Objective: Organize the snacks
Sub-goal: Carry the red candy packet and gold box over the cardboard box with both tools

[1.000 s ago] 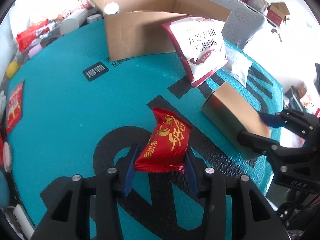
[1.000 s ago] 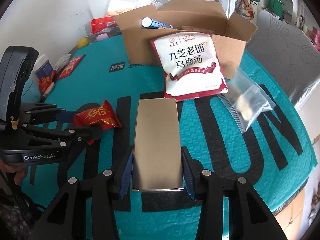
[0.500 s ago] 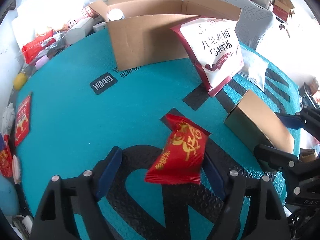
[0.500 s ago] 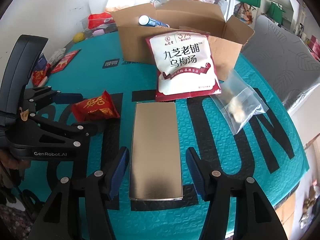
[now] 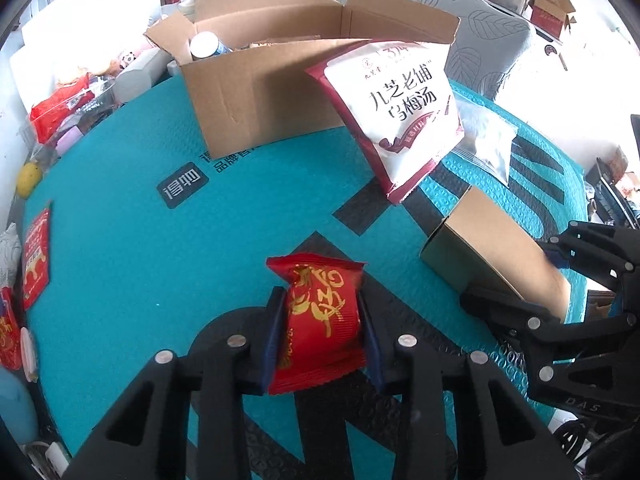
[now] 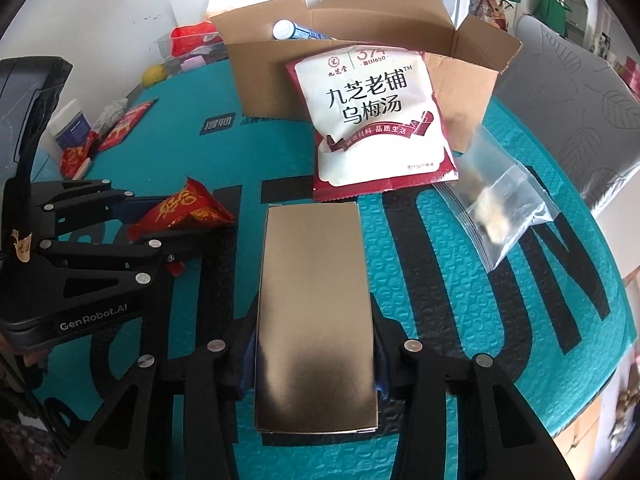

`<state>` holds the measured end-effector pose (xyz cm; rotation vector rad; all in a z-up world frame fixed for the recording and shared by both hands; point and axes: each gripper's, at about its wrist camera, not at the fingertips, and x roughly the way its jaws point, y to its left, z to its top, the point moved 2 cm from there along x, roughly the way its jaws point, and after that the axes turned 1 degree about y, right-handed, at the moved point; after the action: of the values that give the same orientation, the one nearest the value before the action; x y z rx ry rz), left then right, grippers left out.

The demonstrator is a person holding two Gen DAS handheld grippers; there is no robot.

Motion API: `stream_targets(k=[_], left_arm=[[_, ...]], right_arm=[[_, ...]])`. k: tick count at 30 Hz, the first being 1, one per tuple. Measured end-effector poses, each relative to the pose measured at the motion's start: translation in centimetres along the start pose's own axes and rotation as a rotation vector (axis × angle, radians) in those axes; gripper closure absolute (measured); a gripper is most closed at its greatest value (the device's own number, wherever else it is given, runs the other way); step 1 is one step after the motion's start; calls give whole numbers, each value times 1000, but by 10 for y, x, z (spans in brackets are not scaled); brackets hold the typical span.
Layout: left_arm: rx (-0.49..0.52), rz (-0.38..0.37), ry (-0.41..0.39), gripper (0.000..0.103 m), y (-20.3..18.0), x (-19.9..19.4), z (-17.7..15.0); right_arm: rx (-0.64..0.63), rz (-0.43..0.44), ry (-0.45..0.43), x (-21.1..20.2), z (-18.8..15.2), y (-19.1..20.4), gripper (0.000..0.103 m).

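the red snack packet (image 5: pixel 320 320) sits at 6 o'clock in the left wrist view, where the left hand-held gripper (image 5: pixel 320 332) has just closed on it, while the right hand-held gripper (image 6: pixel 314 344) has just closed on the gold box (image 6: pixel 314 280) at 6 o'clock on the teal bench (image 6: pixel 460 320).

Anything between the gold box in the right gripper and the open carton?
Yes: the white-and-maroon pouch leans against the cardboard carton's front wall, directly beyond the gold box clamped in the right gripper. The carton's open top looks clear above it.

Teal mat (image 6: pixel 460 280) under cardboard box (image 6: pixel 280 80), clear bag (image 6: pixel 504 208)
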<state>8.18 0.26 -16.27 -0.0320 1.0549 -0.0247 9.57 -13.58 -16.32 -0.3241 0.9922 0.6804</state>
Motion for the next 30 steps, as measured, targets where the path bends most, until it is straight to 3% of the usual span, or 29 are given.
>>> stream_targets(k=[15, 30], left_arm=[[70, -28, -79, 68, -16, -44, 19], [88, -6, -211, 68, -11, -90, 51]], right_arm=[[-4, 22, -64, -35, 6, 5, 60], [-90, -12, -185, -78, 44, 14, 60]])
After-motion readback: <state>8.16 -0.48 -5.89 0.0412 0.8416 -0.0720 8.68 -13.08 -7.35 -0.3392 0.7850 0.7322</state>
